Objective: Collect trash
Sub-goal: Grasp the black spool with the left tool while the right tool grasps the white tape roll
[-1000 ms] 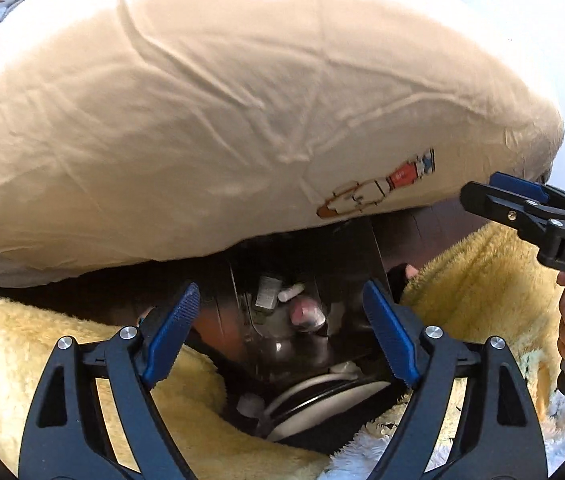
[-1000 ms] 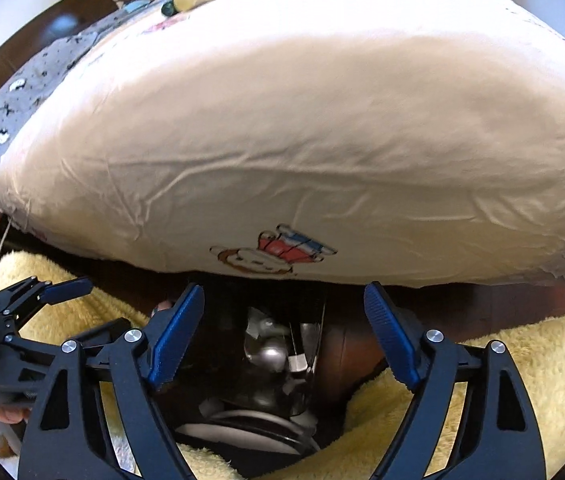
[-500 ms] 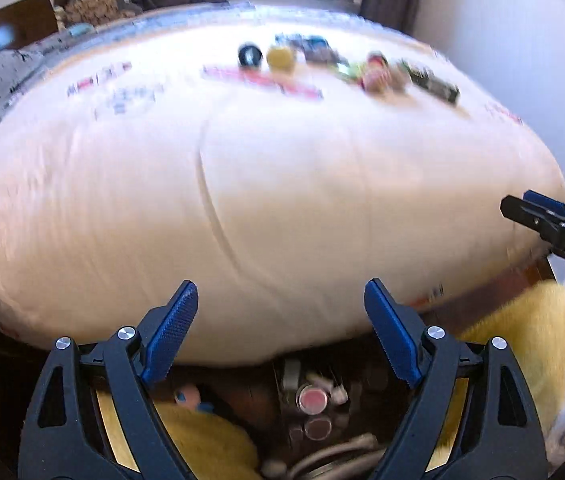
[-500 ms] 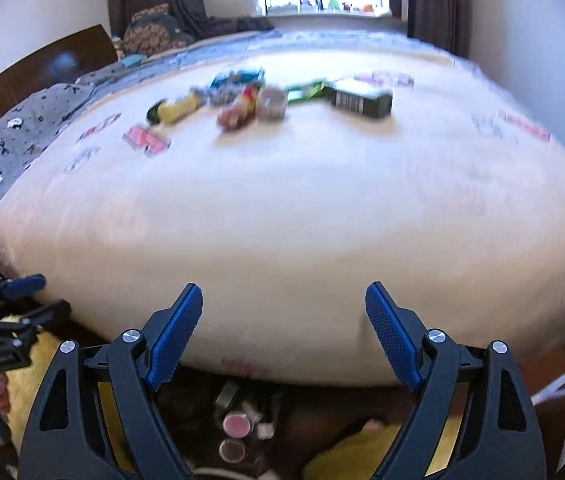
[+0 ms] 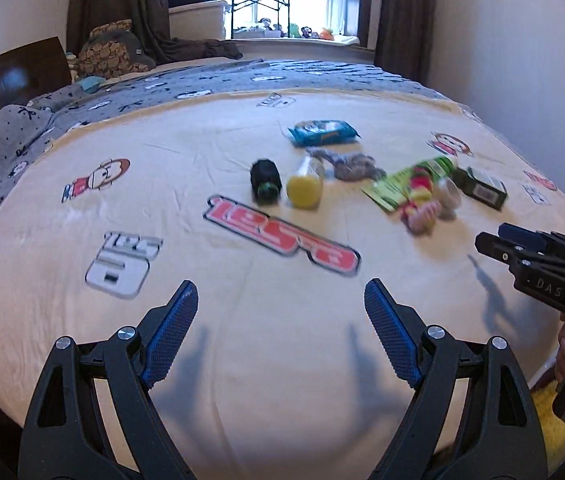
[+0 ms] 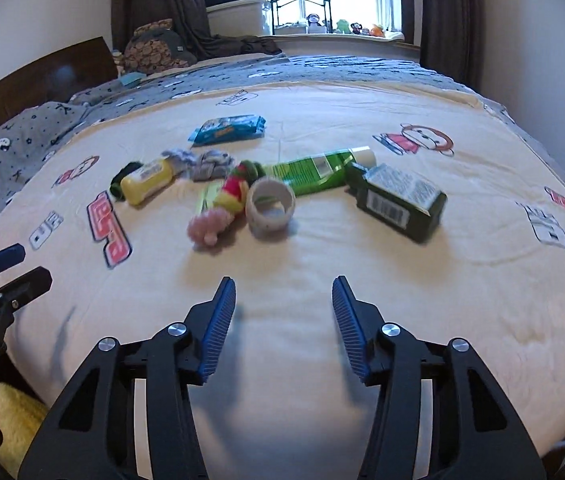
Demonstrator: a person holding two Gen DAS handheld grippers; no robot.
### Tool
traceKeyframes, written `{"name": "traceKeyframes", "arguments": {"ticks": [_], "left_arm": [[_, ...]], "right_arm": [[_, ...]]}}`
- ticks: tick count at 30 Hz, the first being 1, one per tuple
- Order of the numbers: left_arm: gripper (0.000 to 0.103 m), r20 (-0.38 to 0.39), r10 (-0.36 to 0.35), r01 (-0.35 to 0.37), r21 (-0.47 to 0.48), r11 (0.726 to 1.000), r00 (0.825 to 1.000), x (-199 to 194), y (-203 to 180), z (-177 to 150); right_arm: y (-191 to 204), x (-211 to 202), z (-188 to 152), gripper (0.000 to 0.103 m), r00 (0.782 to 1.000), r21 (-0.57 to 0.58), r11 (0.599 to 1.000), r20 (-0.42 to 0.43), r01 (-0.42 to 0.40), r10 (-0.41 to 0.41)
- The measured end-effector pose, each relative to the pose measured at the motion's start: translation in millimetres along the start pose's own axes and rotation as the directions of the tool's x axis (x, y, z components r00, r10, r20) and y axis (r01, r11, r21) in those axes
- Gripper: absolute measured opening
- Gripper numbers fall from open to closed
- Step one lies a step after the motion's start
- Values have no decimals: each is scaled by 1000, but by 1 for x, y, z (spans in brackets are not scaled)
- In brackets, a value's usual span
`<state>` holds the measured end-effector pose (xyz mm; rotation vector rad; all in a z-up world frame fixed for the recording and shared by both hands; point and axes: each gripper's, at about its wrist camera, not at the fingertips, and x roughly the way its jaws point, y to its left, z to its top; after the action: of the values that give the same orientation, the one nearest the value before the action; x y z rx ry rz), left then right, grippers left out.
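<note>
**Inspector:** What had changed at the time of inspection?

**Assistant:** Both grippers had come up from the floor at the foot of the bed. A second earlier their cameras faced the mattress edge and clutter beneath it; now both looked across the bed (image 5: pixel 82 280) top. The trash came fully into view, so I judged collection could begin.

**Inspector:** State of the tools?

**Assistant:** The left gripper (image 5: pixel 281 334) had its fingers spread wide, holding nothing. The right gripper (image 6: pixel 283 326) was likewise parted and empty, though its gap was narrower than in the earlier frame.

**Inspector:** Location of the trash?

**Assistant:** Clustered mid-bed, beyond both tools: a green box (image 6: pixel 400 200), a green tube (image 6: pixel 314 170), a white ring (image 6: pixel 270 210), a yellow bottle (image 6: pixel 148 182), a blue packet (image 6: pixel 228 130), a crumpled wrapper (image 6: pixel 202 164) and a soft toy (image 6: pixel 222 208). Nothing was touched yet. The ring and toy lay nearest the right gripper.
</note>
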<state>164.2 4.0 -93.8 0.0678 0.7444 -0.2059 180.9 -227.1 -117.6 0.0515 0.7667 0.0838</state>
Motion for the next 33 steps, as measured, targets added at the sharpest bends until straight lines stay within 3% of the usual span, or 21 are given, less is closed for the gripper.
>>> {"name": "traceKeyframes", "arguments": {"ticks": [10, 13, 17, 22, 28, 30, 33], "left_arm": [[80, -28, 23, -24, -59, 998, 999, 54, 21, 48], [74, -28, 34, -36, -68, 997, 999, 66, 27, 63], [64, -54, 37, -41, -65, 997, 998, 86, 31, 77], [62, -98, 13, -19, -64, 998, 995, 109, 31, 87], [44, -180, -8, -1, -52, 999, 984, 135, 26, 85], [27, -174, -1, -5, -31, 1000, 985, 132, 22, 83], [25, -169, -4, -1, -30, 1000, 986, 122, 21, 80]], "right_arm": [[5, 40, 27, 49, 999, -21, 999, -33, 38, -39], [9, 48, 32, 49, 998, -28, 999, -35, 42, -43], [14, 57, 39, 43, 998, -40, 998, -43, 39, -40], [17, 60, 41, 34, 998, -49, 998, -50, 29, -32], [16, 60, 42, 34, 998, -51, 999, -54, 15, -17], [17, 57, 41, 34, 998, -65, 998, -53, 18, -21], [17, 49, 40, 33, 999, -72, 997, -46, 24, -28]]}}
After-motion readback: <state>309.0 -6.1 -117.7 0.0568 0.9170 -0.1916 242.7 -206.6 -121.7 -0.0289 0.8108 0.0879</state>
